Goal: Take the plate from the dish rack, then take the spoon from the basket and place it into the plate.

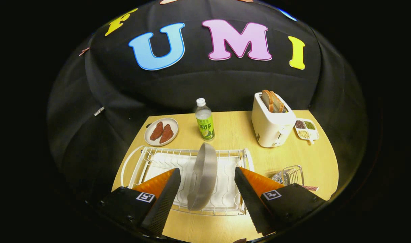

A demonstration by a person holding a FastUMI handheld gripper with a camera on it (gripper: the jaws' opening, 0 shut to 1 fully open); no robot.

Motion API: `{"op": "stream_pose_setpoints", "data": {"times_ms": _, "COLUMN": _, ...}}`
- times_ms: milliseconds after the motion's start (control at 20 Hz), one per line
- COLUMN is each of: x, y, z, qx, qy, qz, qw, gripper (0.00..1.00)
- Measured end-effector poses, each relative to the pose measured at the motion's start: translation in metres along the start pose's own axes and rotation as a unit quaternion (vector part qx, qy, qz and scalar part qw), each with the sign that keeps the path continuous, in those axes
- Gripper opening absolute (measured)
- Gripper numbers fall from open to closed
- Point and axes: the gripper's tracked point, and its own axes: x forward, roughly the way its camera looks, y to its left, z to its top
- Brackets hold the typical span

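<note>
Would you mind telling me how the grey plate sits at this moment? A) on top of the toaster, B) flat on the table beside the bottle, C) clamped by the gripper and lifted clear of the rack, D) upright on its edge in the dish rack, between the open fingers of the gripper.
D: the grey plate stands on edge in the dish rack, with the gripper open either side, neither finger touching it.

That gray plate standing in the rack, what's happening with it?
A person is holding a gripper over the white dish rack. Its fingers are open, one on each side of the gray plate, which stands on edge in the rack. They aren't touching it yet. The wire basket sits off to the right on the wooden table.
</note>
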Motion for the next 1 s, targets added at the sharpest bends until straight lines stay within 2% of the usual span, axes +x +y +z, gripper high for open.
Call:
{"op": "stream_pose_setpoints", "data": {"times_ms": 450, "x": 0.059, "y": 0.008, "z": -0.038, "qx": -0.01, "qy": 0.06, "qz": -0.063, "qw": 0.996, "gripper": 0.98}}
{"op": "stream_pose_setpoints", "data": {"times_ms": 500, "x": 0.061, "y": 0.009, "z": -0.042, "qx": -0.012, "qy": 0.068, "qz": -0.067, "qw": 0.995, "gripper": 0.94}}
{"op": "stream_pose_setpoints", "data": {"times_ms": 550, "x": 0.065, "y": 0.007, "z": -0.045, "qx": -0.014, "qy": 0.073, "qz": -0.076, "qw": 0.994, "gripper": 0.8}}
{"op": "stream_pose_setpoints", "data": {"times_ms": 600, "x": 0.066, "y": 0.002, "z": -0.049, "qx": -0.021, "qy": 0.079, "qz": -0.093, "qw": 0.992, "gripper": 0.76}}
{"op": "stream_pose_setpoints", "data": {"times_ms": 750, "x": 0.063, "y": -0.005, "z": -0.053, "qx": -0.032, "qy": 0.091, "qz": -0.122, "qw": 0.988, "gripper": 0.37}}
{"op": "stream_pose_setpoints", "data": {"times_ms": 1000, "x": 0.056, "y": -0.01, "z": -0.036, "qx": -0.058, "qy": 0.077, "qz": -0.148, "qw": 0.984, "gripper": 0.33}}
